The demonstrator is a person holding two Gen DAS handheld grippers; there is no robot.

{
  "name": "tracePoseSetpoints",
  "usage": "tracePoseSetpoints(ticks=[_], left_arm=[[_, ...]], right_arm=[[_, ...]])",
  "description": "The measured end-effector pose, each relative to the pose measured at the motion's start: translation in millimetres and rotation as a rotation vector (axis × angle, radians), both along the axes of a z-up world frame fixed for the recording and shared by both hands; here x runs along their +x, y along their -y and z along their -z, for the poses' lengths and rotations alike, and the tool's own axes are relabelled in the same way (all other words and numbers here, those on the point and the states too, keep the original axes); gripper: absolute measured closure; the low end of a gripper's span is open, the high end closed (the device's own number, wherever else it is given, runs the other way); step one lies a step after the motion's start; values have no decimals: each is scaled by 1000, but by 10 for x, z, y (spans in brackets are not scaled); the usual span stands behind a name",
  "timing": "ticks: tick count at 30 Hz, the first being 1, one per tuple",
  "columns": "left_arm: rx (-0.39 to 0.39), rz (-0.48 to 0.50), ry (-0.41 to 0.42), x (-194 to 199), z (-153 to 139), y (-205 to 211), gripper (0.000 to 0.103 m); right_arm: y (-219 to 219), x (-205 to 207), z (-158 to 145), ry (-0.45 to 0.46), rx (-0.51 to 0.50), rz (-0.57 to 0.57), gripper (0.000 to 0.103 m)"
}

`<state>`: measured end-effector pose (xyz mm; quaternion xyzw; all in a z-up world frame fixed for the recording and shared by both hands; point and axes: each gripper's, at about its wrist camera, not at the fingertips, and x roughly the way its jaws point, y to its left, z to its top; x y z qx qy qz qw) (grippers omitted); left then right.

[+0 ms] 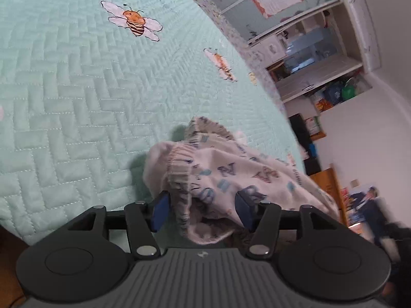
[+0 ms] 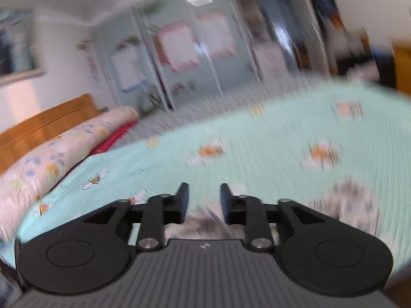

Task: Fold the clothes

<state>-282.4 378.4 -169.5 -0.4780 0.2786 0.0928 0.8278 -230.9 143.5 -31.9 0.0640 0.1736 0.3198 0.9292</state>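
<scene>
**Barely begun: one garment bunched, nothing folded yet**

Clearly the folding is at an early stage. One garment (image 1: 226, 177), a pale piece printed with blue and grey letters and finished with an elastic, gathered hem, lies crumpled at the near edge of the bed (image 1: 77, 102), at about 5 o'clock in the left wrist view. It is bunched, not flat, and no neat crease shows anywhere on it. Spreading it out and making every fold appear to remain.

The left gripper (image 1: 203, 211) is spread apart, with a lump of the garment sitting between its blue pads; the left pad stands clear of the cloth, so the fabric looks released rather than pinched. The right gripper (image 2: 204, 202) is parted too, its jaws a modest gap apart with nothing pressed between them. Its view is heavily blurred; pale cloth shows below the jaws at 6 o'clock and a patterned heap at 4 o'clock, probably the same garment, though that cannot be told for sure.

By count: one garment for certain, two grippers, one mint quilted bed cover with at least two embroidered bees (image 1: 132, 20) in sharp view, and one long floral pillow (image 2: 59, 148) at 9 o'clock against a wooden headboard (image 2: 46, 120).
</scene>
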Motion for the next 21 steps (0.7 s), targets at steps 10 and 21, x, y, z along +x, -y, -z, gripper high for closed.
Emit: tracePoseSetpoints(ticks=[10,21], left_arm=[[-47,-8,-37,-4,211,-112,68],[-30,6,198,-217,-50,-386,99]], right_arm=[[-1142,-343,874,296,-625,-277,60],[-972,-236,252,268,-400,-218,103]])
